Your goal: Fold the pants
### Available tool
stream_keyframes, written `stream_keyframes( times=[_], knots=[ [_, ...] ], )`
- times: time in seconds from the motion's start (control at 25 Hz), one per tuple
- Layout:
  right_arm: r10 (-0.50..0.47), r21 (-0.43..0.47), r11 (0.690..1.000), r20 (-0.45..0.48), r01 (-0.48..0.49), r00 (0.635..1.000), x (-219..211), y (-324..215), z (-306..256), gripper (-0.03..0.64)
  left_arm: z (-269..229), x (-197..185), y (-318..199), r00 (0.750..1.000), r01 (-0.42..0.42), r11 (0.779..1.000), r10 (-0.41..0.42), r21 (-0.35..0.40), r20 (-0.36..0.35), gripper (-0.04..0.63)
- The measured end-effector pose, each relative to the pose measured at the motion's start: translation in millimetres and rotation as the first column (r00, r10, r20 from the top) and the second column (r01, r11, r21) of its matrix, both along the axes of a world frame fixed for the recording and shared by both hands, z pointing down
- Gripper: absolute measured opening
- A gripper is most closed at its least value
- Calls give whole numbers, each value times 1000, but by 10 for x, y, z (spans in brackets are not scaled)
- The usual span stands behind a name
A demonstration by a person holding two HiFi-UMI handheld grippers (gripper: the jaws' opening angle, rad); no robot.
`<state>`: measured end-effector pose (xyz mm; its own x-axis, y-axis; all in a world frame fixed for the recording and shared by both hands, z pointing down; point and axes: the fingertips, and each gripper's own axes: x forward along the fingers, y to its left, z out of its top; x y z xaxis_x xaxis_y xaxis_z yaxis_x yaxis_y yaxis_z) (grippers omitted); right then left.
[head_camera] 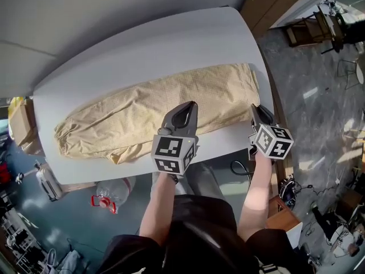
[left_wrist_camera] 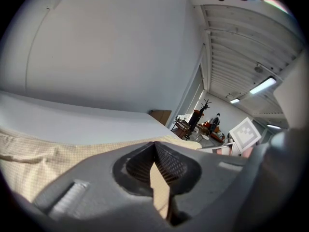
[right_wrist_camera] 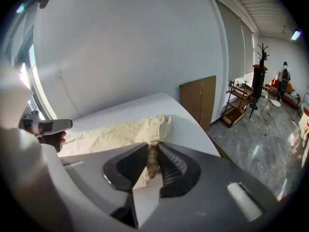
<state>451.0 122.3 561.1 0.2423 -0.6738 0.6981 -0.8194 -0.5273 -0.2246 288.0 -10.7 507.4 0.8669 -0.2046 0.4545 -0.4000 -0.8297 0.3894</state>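
Fingers (right_wrist_camera: 171,166) of the right gripper (right_wrist_camera: 151,148) pinched bunched cloth at the 3 o'clock end of the pale yellow checked fabric pants (head_camera: 142,110). Fingers (left_wrist_camera: 169,161) of the left gripper (left_wrist_camera: 154,144) were pressed together on the near edge. Both edges should be raised evenly. The pants lay on the white worktop (head_camera: 171,44), long axis 8 to 2 o'clock, waist probably at 2.

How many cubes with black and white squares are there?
2. One cube rides on the left gripper, over the pants' near edge. The other cube is on the right gripper, by the table's near right corner. None seems hidden.
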Motion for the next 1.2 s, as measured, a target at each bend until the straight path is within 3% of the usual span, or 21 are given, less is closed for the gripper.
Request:
stream_keyframes(
  times=[0.16,0.56,0.8,1.2],
  knots=[
    [-28,18,999,-45,29,999,-157,-207,-231,71,-100,-311,-137,1000,21,999,-21,49,4,3],
    [-164,44,984,-115,170,980,-899,-967,-761,71,-448,-1330,-814,978,200,979,-197,44,-66,3],
    [-271,55,958,-149,282,951,-1466,-1489,-929,71,-458,-2035,-1155,947,317,948,-315,34,-71,3],
    [-431,57,893,-180,446,884,-2577,-2205,-1047,69,-516,-2983,-1493,914,404,913,-400,60,-63,3]
  ],
)
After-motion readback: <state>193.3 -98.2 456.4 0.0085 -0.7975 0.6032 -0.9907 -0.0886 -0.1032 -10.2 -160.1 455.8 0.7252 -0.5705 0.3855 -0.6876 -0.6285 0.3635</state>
